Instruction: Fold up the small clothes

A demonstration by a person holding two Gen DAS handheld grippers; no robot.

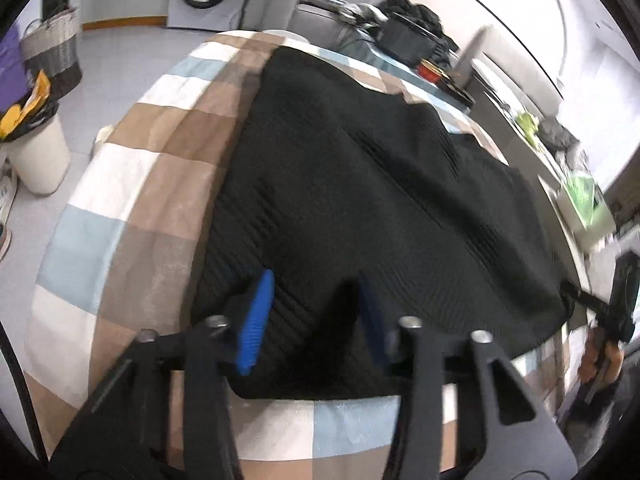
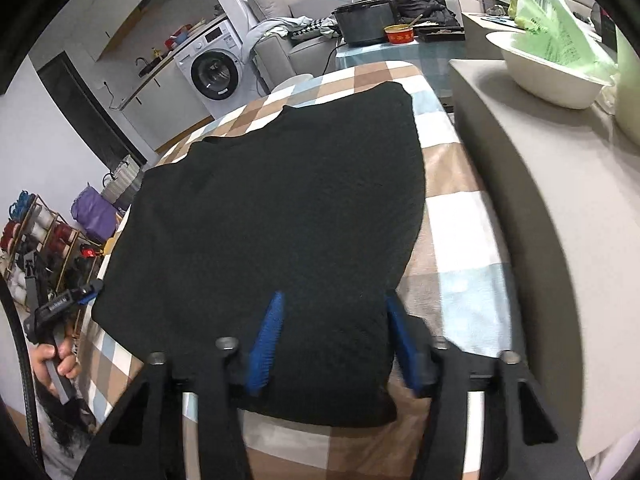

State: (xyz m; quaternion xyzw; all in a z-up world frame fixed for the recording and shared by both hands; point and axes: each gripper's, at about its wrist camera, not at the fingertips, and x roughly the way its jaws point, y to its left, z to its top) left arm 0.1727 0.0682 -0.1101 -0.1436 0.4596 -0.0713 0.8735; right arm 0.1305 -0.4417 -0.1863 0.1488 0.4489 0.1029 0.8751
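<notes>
A black knit garment point(image 1: 360, 180) point(image 2: 280, 208) lies flat on a table covered by a brown, white and blue checked cloth point(image 1: 160, 168) point(image 2: 460, 220). My left gripper point(image 1: 314, 316) hangs over the garment's near left corner. Its blue pads point(image 1: 256, 316) stand apart, with black cloth under and between them. My right gripper point(image 2: 334, 336) is over the near right corner, and one of its pads point(image 2: 268, 344) lies on the cloth while the other sits at the garment's edge. Neither pair visibly pinches the fabric. A person's hand point(image 2: 52, 360) point(image 1: 600, 356) holds each tool.
A grey counter point(image 2: 520, 180) runs along the table's right side, bearing a white basin point(image 2: 552, 80) with a green bag. A black box point(image 2: 364, 20) and a red bowl point(image 2: 400, 34) sit beyond the table's far end. A washing machine point(image 2: 214, 70), a white bin point(image 1: 36, 156) and a shoe rack point(image 2: 36, 240) stand on the floor to the left.
</notes>
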